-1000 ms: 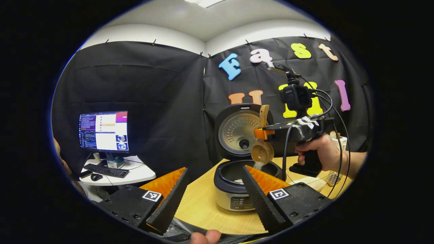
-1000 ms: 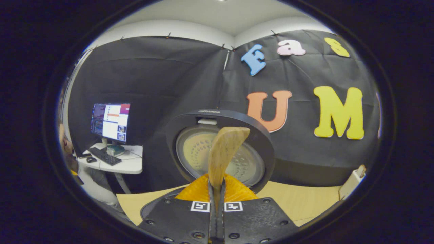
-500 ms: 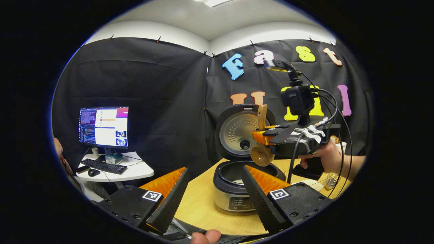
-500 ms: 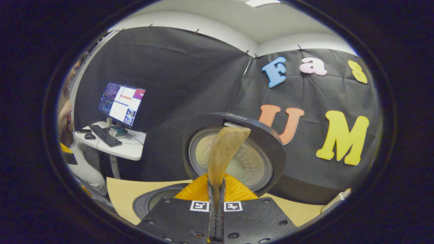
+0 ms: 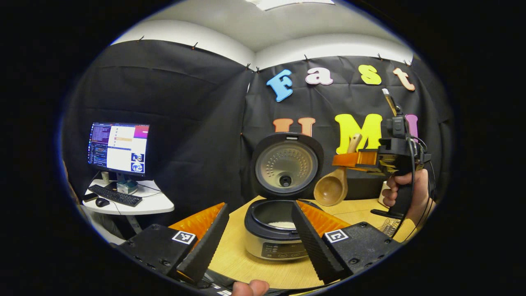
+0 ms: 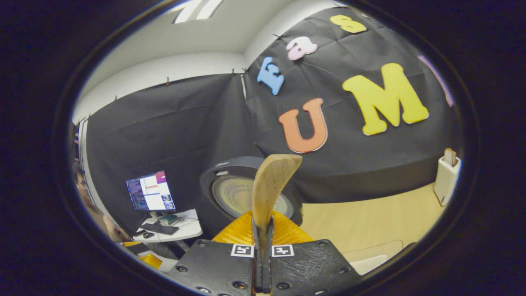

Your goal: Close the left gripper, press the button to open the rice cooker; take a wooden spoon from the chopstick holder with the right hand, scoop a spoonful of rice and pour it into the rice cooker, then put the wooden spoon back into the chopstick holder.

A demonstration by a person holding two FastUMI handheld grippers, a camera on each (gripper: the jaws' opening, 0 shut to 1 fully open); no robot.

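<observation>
Left gripper view shows the change: a second ago the right gripper [image 5: 344, 161] had the spoon [image 5: 332, 188] tipped over the cooker [image 5: 274, 230] with rice falling, and now it has swung off to the cooker's right with the bowl hanging empty below its fingers, so I'd say the pour is done and only the return to the holder [image 6: 446, 176] is left. A hand [image 5: 404, 190] holds that gripper level, fingers clamped on the handle, rolled so the holder lies up to its right; the left gripper [image 5: 257, 234] hangs back, spread apart on nothing, cooker ahead between its fingers.
</observation>
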